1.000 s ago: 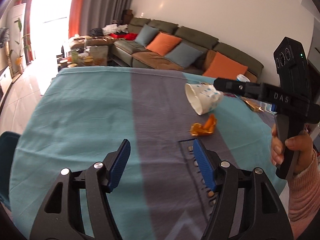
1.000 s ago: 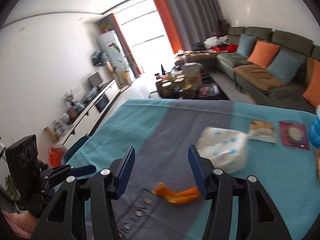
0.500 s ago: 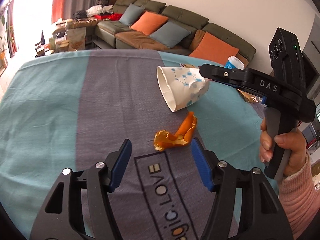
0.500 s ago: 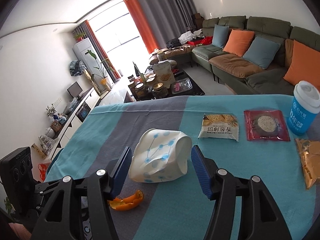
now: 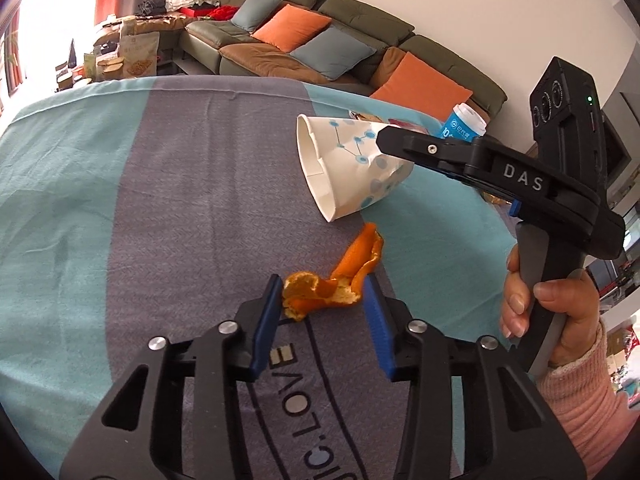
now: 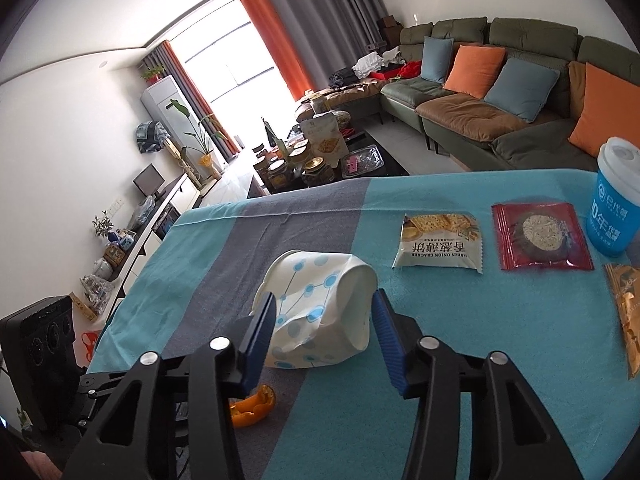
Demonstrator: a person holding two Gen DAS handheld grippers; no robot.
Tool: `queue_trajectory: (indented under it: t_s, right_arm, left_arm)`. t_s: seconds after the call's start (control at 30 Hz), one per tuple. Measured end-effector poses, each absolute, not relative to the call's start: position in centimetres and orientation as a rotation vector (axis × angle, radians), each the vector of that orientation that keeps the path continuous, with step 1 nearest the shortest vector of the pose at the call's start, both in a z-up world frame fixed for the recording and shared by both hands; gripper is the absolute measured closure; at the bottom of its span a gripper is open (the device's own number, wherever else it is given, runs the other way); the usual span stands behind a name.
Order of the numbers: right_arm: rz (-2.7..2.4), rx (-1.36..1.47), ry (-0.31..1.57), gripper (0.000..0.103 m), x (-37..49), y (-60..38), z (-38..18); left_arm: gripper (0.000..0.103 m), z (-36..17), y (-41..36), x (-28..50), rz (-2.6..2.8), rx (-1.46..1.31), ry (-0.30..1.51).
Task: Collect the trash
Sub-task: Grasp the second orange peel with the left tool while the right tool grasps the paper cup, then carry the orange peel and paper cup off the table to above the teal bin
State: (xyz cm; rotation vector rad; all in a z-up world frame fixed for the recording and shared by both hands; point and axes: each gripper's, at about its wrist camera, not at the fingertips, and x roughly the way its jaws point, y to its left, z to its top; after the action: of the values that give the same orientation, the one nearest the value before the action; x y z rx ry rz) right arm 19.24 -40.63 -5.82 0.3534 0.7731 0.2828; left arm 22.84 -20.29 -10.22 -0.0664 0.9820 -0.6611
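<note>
An orange peel lies on the grey stripe of the tablecloth; it also shows in the right wrist view. My left gripper is open with its blue pads on either side of the peel's near end. A crushed white paper cup with blue dots lies on its side just beyond. My right gripper is open and straddles the cup, its pads beside the cup's walls.
On the teal cloth behind the cup lie a cracker packet, a red snack packet, a blue lidded cup and an orange wrapper. A sofa stands beyond the table.
Both grippers moved forward and down: the left one has come around the orange peel, the right one around the crushed cup. Both jaws have narrowed.
</note>
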Motion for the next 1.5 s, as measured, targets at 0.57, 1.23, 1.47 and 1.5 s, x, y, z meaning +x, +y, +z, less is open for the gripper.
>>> queue_trajectory:
  t_s: [0.57,1.23,1.47,1.5]
  right_arm:
    - [0.343,0.379,0.720,0.091,18.0,-40.3,-4.5]
    - [0.560,0.403,0.675,0.091,17.0,-33.6,-2.0]
    - [0.623,0.406,0.688,0.091,17.0,-30.4,-2.0]
    - [0.630,0.404,0.690,0.091,17.1,-30.1,-2.0]
  left_arm:
    - [0.088,-8.9,-18.2,20.3,-0.633,-0.052,0.908]
    - [0.089,-3.7,-5.3,15.3,-0.420,-0.094,0.764]
    - [0.089,-2.7,-1.8,13.9,-0.357,-0.111,0.747]
    - [0.089,-2.6,-1.2,13.7,-0.348,-0.115,0.745]
